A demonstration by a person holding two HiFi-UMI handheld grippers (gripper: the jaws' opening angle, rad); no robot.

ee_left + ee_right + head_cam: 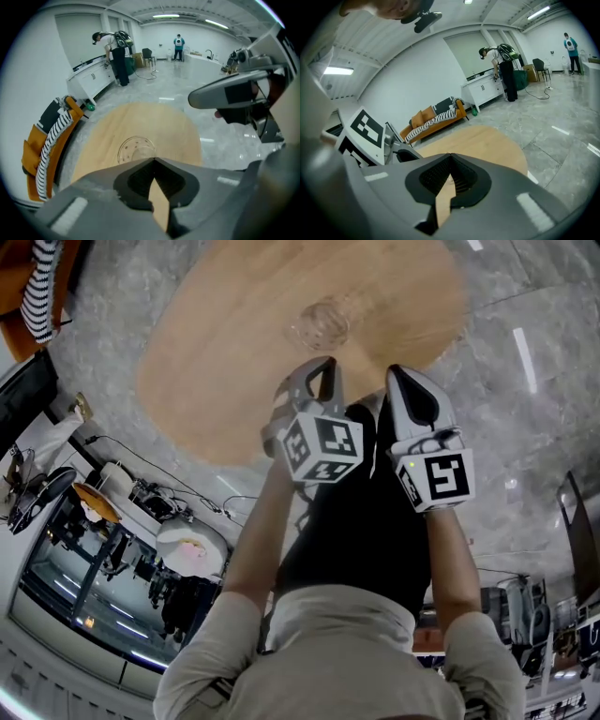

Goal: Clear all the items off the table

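A round wooden table (pixel 234 352) carries one clear glass dish (pixel 321 324) with a dotted rim, also seen in the left gripper view (pixel 136 149). My left gripper (pixel 323 367) hovers at the table's near edge, just short of the dish, its jaws shut with nothing in them (pixel 153 159). Beside it to the right, my right gripper (pixel 398 371) is also shut and empty (pixel 450 154). In the right gripper view the table (pixel 487 140) shows but the dish is hidden behind the jaws.
An orange sofa (pixel 433 117) with a striped cushion (pixel 47 140) stands left of the table. Grey stone floor (pixel 525 381) surrounds it. A person (pixel 115 51) bends at a white counter far off. Equipment racks (pixel 103 549) lie near my left.
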